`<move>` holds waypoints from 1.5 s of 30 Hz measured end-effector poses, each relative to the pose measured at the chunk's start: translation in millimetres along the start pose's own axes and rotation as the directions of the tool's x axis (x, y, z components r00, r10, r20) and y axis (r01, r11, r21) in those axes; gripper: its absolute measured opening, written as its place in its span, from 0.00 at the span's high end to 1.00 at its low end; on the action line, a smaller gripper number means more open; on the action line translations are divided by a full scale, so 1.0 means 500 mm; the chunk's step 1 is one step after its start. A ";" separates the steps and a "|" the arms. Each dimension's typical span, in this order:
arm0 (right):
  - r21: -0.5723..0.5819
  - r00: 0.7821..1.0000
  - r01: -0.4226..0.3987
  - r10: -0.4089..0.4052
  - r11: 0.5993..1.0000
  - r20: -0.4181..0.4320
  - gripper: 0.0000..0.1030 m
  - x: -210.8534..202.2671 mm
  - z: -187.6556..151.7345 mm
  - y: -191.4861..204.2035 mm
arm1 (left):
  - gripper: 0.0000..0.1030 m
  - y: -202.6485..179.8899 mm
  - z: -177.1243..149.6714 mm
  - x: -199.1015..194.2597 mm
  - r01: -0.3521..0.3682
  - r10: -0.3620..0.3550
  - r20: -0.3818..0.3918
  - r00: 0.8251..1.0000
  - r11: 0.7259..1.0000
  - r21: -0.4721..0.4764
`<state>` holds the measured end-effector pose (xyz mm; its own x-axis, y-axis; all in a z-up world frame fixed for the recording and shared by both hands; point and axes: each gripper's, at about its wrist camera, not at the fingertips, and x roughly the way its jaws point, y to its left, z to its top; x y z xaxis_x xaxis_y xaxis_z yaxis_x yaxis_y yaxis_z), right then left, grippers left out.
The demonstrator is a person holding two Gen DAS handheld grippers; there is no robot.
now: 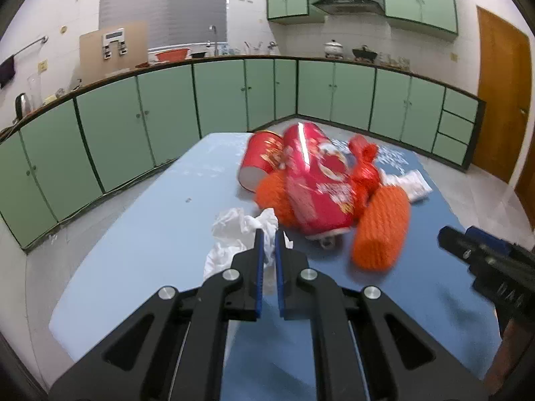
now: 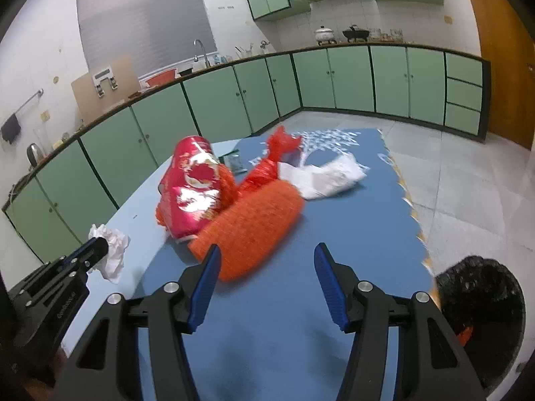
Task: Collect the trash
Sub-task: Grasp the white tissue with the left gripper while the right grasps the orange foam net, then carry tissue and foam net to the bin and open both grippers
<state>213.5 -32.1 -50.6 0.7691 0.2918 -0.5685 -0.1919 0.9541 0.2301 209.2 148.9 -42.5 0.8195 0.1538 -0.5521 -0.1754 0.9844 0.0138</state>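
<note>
- Right now my left gripper (image 1: 270,237) has its blue pads pressed together on a crumpled white tissue (image 1: 234,234), which sits pinched between the tips near the front left part of the table (image 1: 140,234).
- From the right wrist view, that same tissue (image 2: 112,245) shows just beyond the tip of the left gripper (image 2: 97,250), over the pale blue strip of the table (image 2: 334,234).
- My right gripper (image 2: 267,257) has its fingers well apart with nothing between the pads; the near end of an orange foam net sleeve (image 2: 254,227) lies just ahead of them, close to the left finger.
- The rest of the trash is heaped mid-table: a red shiny snack bag (image 1: 314,180) lies across the pile, with a red paper cup (image 1: 260,160) on its side behind it and to its left.
- A second orange net piece (image 1: 274,197) pokes out at the bag's left edge, and the larger sleeve (image 1: 381,230) lies to its right.
- A red mesh bag with a knotted top (image 2: 271,163) sits behind the sleeve, touching it as far as I can tell (the whole pile is motion-blurred).
- A white plastic bag (image 2: 327,177) lies further back on the right, just beside the mesh bag.
- A bin lined with a black bag (image 2: 481,310) stands on the floor off the table's right edge, with something orange showing inside.
- Green cabinets (image 1: 167,110) run along the walls behind.
</note>
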 end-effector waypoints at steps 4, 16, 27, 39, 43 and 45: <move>-0.040 0.999 0.023 -0.022 0.999 0.029 0.45 0.030 0.012 0.050 | 0.94 0.015 0.021 0.019 0.005 -0.004 0.023 1.000 1.000 -0.008; -0.042 0.996 0.071 -0.072 0.997 -0.045 0.42 0.103 0.002 0.096 | 0.94 0.052 0.021 0.077 0.044 -0.044 -0.009 0.999 0.999 -0.012; -0.040 0.996 0.057 -0.059 0.998 -0.059 0.90 0.111 -0.011 0.083 | 0.94 0.047 -0.002 0.103 0.063 -0.063 -0.046 0.997 0.998 0.010; -0.016 0.998 0.059 -0.058 0.998 0.006 0.90 0.011 -0.015 0.030 | 0.94 -0.021 -0.008 0.069 0.125 -0.123 -0.038 0.992 0.991 0.039; 0.013 0.996 0.083 -0.084 0.996 0.041 0.90 -0.034 -0.012 -0.018 | 0.94 -0.066 -0.013 0.053 0.161 -0.160 -0.037 0.987 0.985 0.057; 0.023 0.990 0.121 -0.122 0.992 0.069 0.90 -0.066 -0.009 -0.053 | 0.94 -0.096 -0.014 0.045 0.190 -0.188 -0.037 0.982 0.980 0.067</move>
<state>190.7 -66.9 -41.6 0.8270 0.1677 -0.5366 -0.0834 0.9805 0.1778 232.1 104.6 -61.2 0.8169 -0.0370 -0.5756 0.0203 0.9992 -0.0355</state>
